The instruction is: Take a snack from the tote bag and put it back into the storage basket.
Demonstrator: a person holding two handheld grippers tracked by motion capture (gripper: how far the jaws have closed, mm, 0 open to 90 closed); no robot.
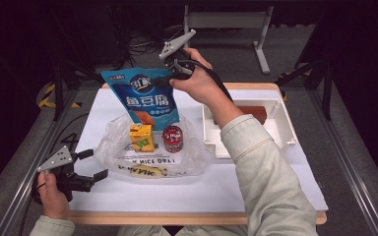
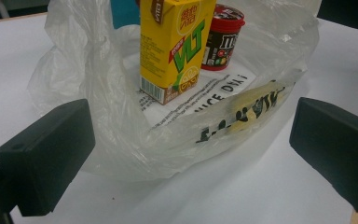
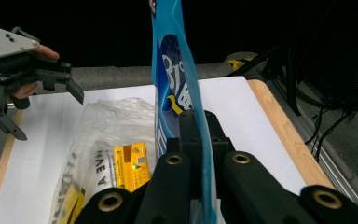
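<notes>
1. Seen from above: a white-topped table point(image 1: 256, 187) with a wooden rim, filling the middle of the frame, dark floor around it.

2. At upper centre, right gripper point(image 1: 176, 74) clamped shut on the upper right edge of a blue snack pouch point(image 1: 147, 101); pouch hanging upright, its lower end dipping down behind the items in the bag. Held by the top edge, probably so that the pouch hangs straight and can be steered over the bag's mouth.

3. Below the pouch, at centre, a clear plastic bag point(image 1: 113, 147) lying crumpled and spread open on the table, black lettering and a yellow mark on its near side. Mouth wide, presumably to take goods from above.

4. Standing inside the bag, side by side: a yellow drink carton point(image 1: 142, 137) on the left, a small red-lidded cup point(image 1: 173, 139) on the right. Both upright, just in front of the pouch's lower end.

5. At lower left, left gripper point(image 1: 92, 164) with jaws spread wide, nothing between them, resting low near the table's left edge, pointing towards the bag. Seemingly waiting, ready to steady the bag's rim.

6. At right of centre, a white tray point(image 1: 288, 130) with a reddish-brown block point(image 1: 253, 113) inside, partly hidden by the sleeve of the right arm.

7. From the right gripper's own camera: black jaws pinched together on the pouch's thin blue edge, which rises up the middle of the frame.

8. From the left gripper's camera: two black pads at lower left and lower right, well apart, bag and carton ahead between them.
</notes>
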